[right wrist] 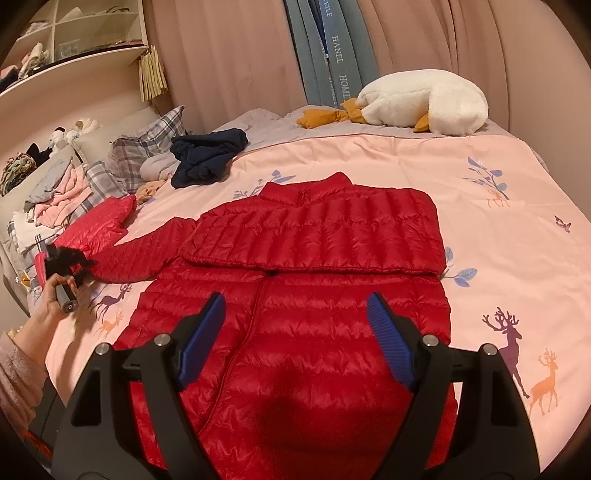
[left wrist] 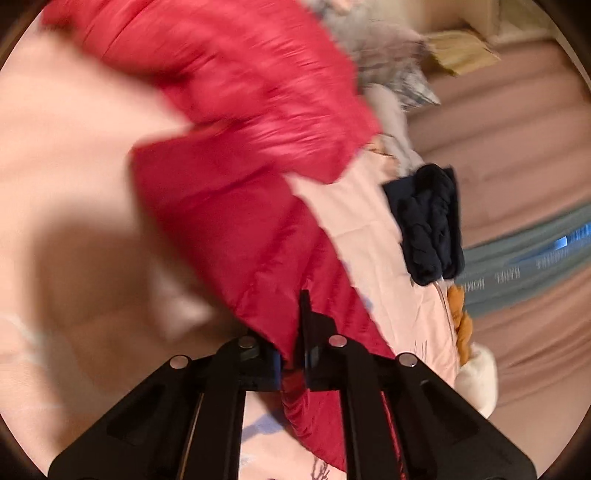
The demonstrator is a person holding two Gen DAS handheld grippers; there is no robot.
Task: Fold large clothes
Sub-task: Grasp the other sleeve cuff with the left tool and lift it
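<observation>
A red quilted down jacket [right wrist: 314, 240] lies front-up on the pink bedspread [right wrist: 498, 240], with one sleeve folded across its chest. Its other sleeve [right wrist: 140, 251] stretches out to the left. My left gripper [right wrist: 64, 258], held by a hand [right wrist: 48, 310], is shut on that sleeve's end. In the blurred left wrist view the red sleeve [left wrist: 229, 206] runs up from between the left gripper's [left wrist: 293, 354] closed jaws. My right gripper [right wrist: 295, 332] hovers open over the jacket's lower front, with nothing between its blue pads [right wrist: 388, 332].
A dark navy garment [right wrist: 207, 155] lies crumpled near the plaid pillows [right wrist: 147, 144]. A white plush goose [right wrist: 421, 103] rests at the far edge by the curtains [right wrist: 229, 55]. A heap of clothes [right wrist: 59, 192] sits at the left under shelves [right wrist: 74, 33].
</observation>
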